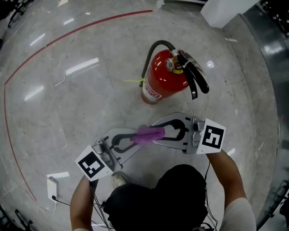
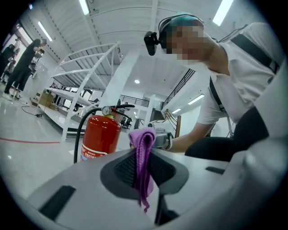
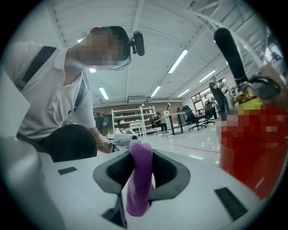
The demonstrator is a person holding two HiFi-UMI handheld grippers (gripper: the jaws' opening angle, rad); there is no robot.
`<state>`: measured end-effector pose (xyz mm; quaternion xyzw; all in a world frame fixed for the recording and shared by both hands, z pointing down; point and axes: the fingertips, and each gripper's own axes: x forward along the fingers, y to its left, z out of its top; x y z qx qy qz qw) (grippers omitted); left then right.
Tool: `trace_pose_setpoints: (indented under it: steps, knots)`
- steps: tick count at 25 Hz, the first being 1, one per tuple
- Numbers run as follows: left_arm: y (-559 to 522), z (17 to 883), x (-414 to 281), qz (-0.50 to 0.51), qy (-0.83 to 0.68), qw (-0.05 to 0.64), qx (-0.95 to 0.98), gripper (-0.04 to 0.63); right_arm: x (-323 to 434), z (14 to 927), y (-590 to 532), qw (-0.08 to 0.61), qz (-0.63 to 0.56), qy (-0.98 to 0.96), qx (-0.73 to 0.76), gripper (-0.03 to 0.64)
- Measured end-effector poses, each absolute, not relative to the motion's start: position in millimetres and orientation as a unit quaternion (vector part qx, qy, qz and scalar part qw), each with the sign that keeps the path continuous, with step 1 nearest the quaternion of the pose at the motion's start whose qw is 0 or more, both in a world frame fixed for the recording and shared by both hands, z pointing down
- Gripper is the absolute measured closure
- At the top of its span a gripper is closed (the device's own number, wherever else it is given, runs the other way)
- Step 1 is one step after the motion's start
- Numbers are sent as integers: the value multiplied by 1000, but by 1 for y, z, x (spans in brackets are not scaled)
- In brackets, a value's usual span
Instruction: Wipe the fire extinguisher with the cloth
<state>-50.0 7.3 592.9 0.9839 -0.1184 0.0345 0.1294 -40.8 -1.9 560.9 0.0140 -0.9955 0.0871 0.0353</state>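
Red curved line (image 1: 27, 67): painted on the grey polished stone floor (image 1: 90, 103), sweeping along the far left of the head view.
Small white box with a cable (image 1: 53, 186): lies on the floor at the lower left, just left of the person's left forearm.
Left gripper (image 1: 135, 139): white plastic tongs with black pads, marker cube at the near end, pointing up and to the right across the head view. Its own view shows the pads pinched together on one end of the cloth, with a loose strip hanging below them.
Purple fabric cloth (image 1: 151, 134): bunched into a short roll, held off the floor between the two grippers, one end in each. It is not touching the extinguisher.
Red metal cylinder fire extinguisher (image 1: 163, 76): stands upright on the floor beyond the grippers, apart from both. It has a black hose curving down its left side, black lever handles on top and a white label low on the body. In the left gripper view it stands behind and left of the jaws.
Right gripper (image 1: 156, 134): same white tongs, pointing left toward the other pair. Its jaws are clamped on the other end of the cloth.
White block-shaped object (image 1: 223, 11): on the floor at the upper right; what it is cannot be told.
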Motion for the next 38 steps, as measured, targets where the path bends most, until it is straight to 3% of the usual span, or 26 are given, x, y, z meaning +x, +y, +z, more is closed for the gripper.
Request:
trace_pose_setpoints:
  steps: [7,12,18,24,32,38]
  knots:
    - [-13,589,-56,-2,-154,150,977,543,-13,556,-26,-3,76,-989,123,515]
    - [-42,583,-72,-10,-252,96,963,545,15,559,-51,-13,46,-960,275,518]
    - [-76,589,-97,20,-392,79,916,545,35,576,-63,-2,47,-923,382,586]
    - [-106,587,-105,69,-496,25,865,544,49,590,-70,11,65,-908,414,598]
    - [-130,587,-67,111,-501,-43,857,543,85,589,-62,46,68,-902,425,600]
    - [-136,601,-24,97,-463,-14,881,545,118,582,-56,65,61,-893,441,600]
